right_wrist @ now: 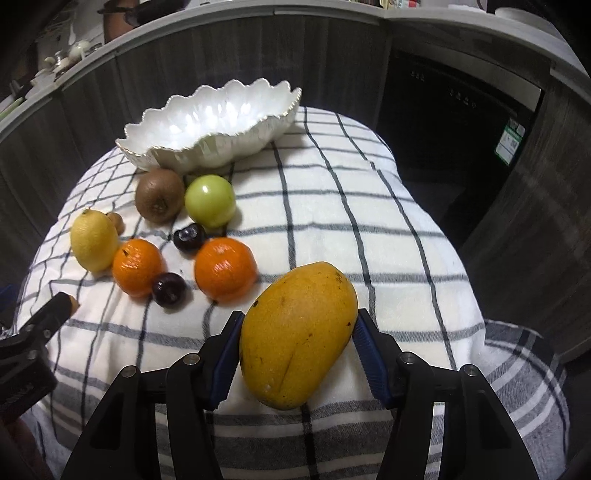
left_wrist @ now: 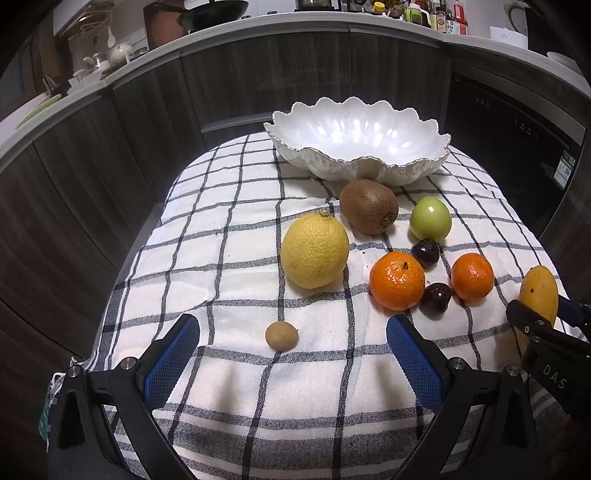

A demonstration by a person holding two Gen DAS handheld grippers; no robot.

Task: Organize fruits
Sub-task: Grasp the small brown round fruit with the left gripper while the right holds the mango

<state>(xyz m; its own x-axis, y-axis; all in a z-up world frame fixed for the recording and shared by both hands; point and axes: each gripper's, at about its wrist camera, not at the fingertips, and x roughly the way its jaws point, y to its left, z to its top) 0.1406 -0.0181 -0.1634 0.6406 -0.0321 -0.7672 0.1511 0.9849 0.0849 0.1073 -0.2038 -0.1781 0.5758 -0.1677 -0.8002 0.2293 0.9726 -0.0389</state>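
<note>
An empty white scalloped bowl (left_wrist: 356, 147) (right_wrist: 210, 129) stands at the far side of a checked cloth. In front of it lie a kiwi (left_wrist: 368, 206), a green apple (left_wrist: 430, 218), a lemon (left_wrist: 314, 250), two mandarins (left_wrist: 397, 280) (left_wrist: 472, 276), two dark plums (left_wrist: 425, 252) (left_wrist: 436, 298) and a small brown fruit (left_wrist: 281, 334). My left gripper (left_wrist: 291, 354) is open, with the small brown fruit between its fingers. My right gripper (right_wrist: 297, 354) is shut on a yellow mango (right_wrist: 299, 332), near the cloth's right side.
The checked cloth (left_wrist: 240, 221) covers a small rounded table. Dark cabinet fronts (left_wrist: 258, 74) curve behind it, with a dark appliance (right_wrist: 454, 122) at the right. The counter above holds kitchenware and bottles (left_wrist: 439, 16).
</note>
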